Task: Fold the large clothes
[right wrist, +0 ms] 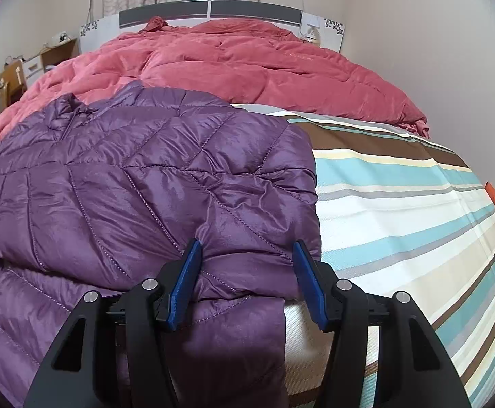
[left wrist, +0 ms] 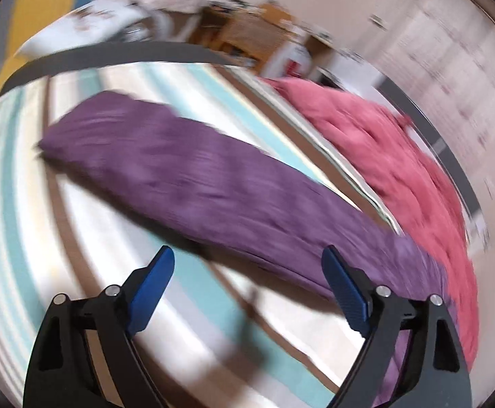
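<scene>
- Purple quilted jacket (right wrist: pixel 118 176) lies on the striped bed sheet (right wrist: pixel 400 204), partly overlapping the red duvet (right wrist: pixel 247 64) toward the headboard (right wrist: pixel 210 12).
- Right tool (right wrist: pixel 247 265) jaws apart, straddling a puffy fold of jacket.
- Left tool (left wrist: pixel 247 272) wide apart, nothing between, view blurred.

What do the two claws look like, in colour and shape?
The left claw and the right claw look alike: two black arms with triangular cut-outs, silver round pivot pins, and flat blue fingers with a fine textured surface. No cables, markings, hands or sleeves are visible.
</scene>
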Demonstrator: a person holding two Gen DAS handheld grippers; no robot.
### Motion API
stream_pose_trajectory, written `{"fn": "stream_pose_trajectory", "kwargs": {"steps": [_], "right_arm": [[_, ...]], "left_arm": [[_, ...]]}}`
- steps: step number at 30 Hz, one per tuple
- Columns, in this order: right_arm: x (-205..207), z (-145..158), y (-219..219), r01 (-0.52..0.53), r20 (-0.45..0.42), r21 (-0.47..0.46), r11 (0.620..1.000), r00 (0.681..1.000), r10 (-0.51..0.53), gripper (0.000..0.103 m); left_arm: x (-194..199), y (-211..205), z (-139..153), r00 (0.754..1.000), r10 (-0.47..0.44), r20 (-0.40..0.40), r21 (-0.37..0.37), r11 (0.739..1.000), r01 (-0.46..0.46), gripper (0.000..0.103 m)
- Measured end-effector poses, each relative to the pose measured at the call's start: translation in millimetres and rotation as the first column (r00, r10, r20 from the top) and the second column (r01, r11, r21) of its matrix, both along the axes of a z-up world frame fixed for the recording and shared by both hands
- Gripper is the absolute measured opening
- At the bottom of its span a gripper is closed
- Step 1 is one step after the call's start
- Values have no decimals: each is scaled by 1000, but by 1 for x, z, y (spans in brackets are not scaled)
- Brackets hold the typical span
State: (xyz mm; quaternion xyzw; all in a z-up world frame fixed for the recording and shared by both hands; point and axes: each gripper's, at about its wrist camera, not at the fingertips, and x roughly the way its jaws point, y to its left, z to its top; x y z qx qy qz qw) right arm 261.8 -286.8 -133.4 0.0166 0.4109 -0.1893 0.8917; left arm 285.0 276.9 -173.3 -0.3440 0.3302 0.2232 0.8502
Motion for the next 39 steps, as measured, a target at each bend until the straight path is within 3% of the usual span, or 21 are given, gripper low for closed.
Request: {"fn": "stream_pose_trajectory", "kwargs": {"steps": [5, 11, 14, 17, 18, 19, 21, 24, 26, 31, 36, 39], "right_arm": [[0, 0, 1, 2, 2, -8, 1000, 1000, -2, 56], [1, -1, 3, 4, 2, -18, 1000, 1000, -4, 56], [1, -1, 3, 5, 3, -19, 1000, 1000, -5, 56], [1, -1, 3, 5, 2, -18, 1000, 1000, -5, 56], [1, -1, 3, 5, 2, -19, 1000, 1000, -5, 56], [1, -1, 3, 5, 1, -19, 1000, 1000, -5, 56], [1, -1, 3, 5, 2, -21, 1000, 1000, -5, 56], [1, -2, 3, 6, 1, -21, 1000, 1000, -6, 56], [1, -1, 3, 6, 2, -21, 1000, 1000, -6, 56], [2, -2, 1, 8, 6, -13, 1000, 1000, -8, 56], [2, -2, 0, 9, 7, -12, 1000, 1000, -9, 56], [2, -2, 1, 9, 9, -12, 1000, 1000, -9, 56]], "left_arm": [[-19, 47, -28, 980, 197, -16, -102, 975, -198, 77], [-13, 74, -40, 961, 272, 50, -128, 956, -264, 72], [-4, 88, -46, 948, 312, 57, -137, 943, -302, 62], [6, 100, -51, 945, 325, 32, -136, 938, -318, 39], [12, 101, -53, 951, 308, 29, -149, 942, -300, 23], [15, 101, -51, 954, 297, 28, -148, 945, -290, 14], [13, 97, -38, 949, 311, 44, -93, 948, -306, 10], [17, 65, -7, 953, 288, 99, 61, 954, -294, 8], [23, 40, 14, 961, 231, 149, 172, 951, -256, 8], [38, -22, 53, 970, 47, 238, 330, 935, -126, 8], [47, -90, 70, 961, -149, 232, 459, 888, 27, 8], [49, -126, 77, 949, -237, 208, 497, 861, 106, 8]]}}
